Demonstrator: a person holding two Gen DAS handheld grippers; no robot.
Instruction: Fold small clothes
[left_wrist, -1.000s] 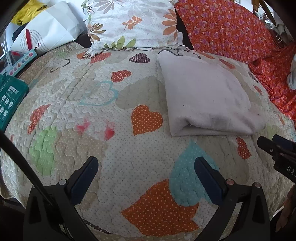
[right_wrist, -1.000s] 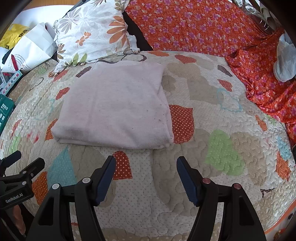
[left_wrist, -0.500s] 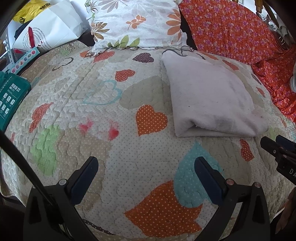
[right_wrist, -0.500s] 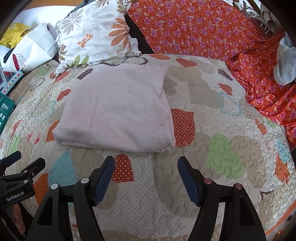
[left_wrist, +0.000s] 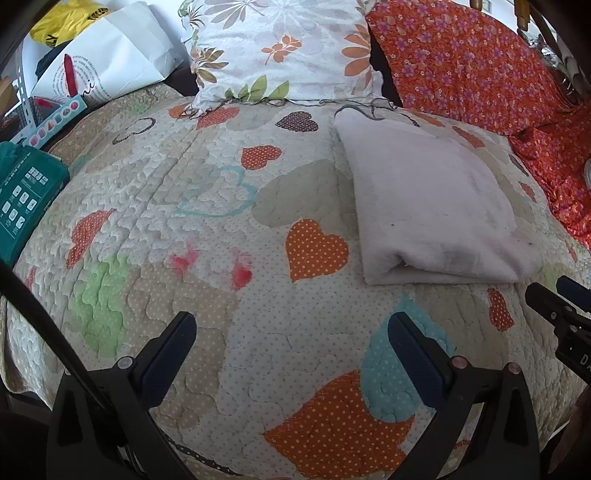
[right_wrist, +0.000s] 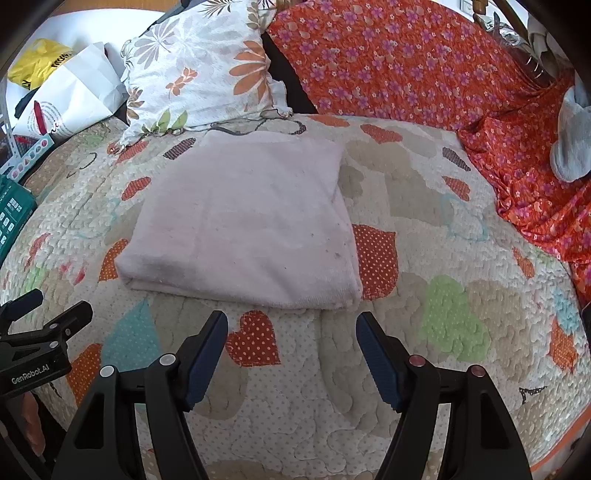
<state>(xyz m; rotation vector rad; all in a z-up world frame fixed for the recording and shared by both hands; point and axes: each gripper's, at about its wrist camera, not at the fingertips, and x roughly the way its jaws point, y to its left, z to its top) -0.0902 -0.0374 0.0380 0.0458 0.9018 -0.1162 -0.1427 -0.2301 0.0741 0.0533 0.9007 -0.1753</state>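
Observation:
A pale pink cloth (right_wrist: 243, 221) lies folded flat in a rectangle on the heart-patterned quilt (right_wrist: 443, 314). In the left wrist view the cloth (left_wrist: 432, 206) sits to the upper right. My left gripper (left_wrist: 291, 332) is open and empty, hovering above the quilt, left of and nearer than the cloth. My right gripper (right_wrist: 291, 328) is open and empty, just in front of the cloth's near edge. Each gripper shows at the edge of the other's view.
A floral pillow (right_wrist: 203, 70) leans at the back beside an orange flowered bedspread (right_wrist: 406, 62). A white paper bag (left_wrist: 107, 62) and a green box (left_wrist: 22, 199) are at the left. A grey garment (right_wrist: 570, 147) lies at the far right.
Both grippers have drawn back slightly from the folded cloth and risen a little. The cloth has not moved.

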